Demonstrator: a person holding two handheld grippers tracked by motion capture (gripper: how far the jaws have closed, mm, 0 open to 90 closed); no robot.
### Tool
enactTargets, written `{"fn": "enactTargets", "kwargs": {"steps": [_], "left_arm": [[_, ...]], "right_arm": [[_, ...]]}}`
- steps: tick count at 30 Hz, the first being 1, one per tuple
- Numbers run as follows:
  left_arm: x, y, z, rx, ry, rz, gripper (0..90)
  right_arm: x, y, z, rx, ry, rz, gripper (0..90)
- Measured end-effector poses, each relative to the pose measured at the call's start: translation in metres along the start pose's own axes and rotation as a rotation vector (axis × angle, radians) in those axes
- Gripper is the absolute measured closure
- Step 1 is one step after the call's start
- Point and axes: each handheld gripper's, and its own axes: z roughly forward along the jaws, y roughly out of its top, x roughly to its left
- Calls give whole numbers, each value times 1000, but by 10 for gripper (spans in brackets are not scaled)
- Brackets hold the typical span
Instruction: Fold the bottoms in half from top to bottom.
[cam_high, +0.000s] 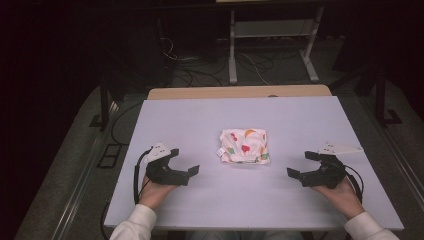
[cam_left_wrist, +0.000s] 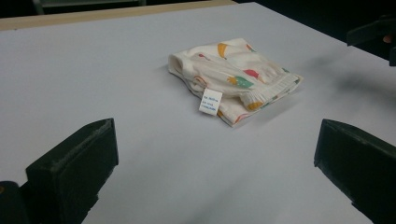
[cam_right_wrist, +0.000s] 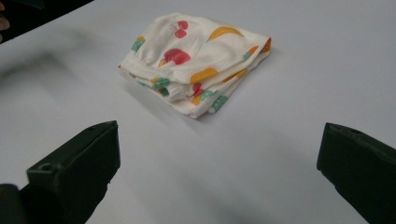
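A folded white cloth (cam_high: 244, 145) printed with red, orange and green shapes lies at the middle of the white table (cam_high: 200, 120). A small white label (cam_left_wrist: 210, 101) hangs from its near-left corner. My left gripper (cam_high: 183, 161) rests on the table to the cloth's left, open and holding nothing. My right gripper (cam_high: 302, 164) rests to the cloth's right, also open and holding nothing. In the left gripper view the cloth (cam_left_wrist: 236, 77) lies ahead of the wide-apart jaws. In the right gripper view the cloth (cam_right_wrist: 196, 60) lies ahead and slightly left.
A strip of wooden tabletop (cam_high: 240, 92) shows behind the white board's far edge. Beyond it stand white metal frame legs (cam_high: 232, 55) and cables on a dark floor. Bare white surface surrounds the cloth on all sides.
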Motion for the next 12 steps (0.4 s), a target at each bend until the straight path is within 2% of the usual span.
{"fn": "enactTargets", "kwargs": {"steps": [4, 12], "left_arm": [[1, -9, -3, -24, -3, -4, 0], [0, -18, -2, 30, 12, 29, 0]], "right_arm": [[0, -8, -3, -8, 2, 4, 0], [-3, -17, -7, -14, 5, 4, 0]]}}
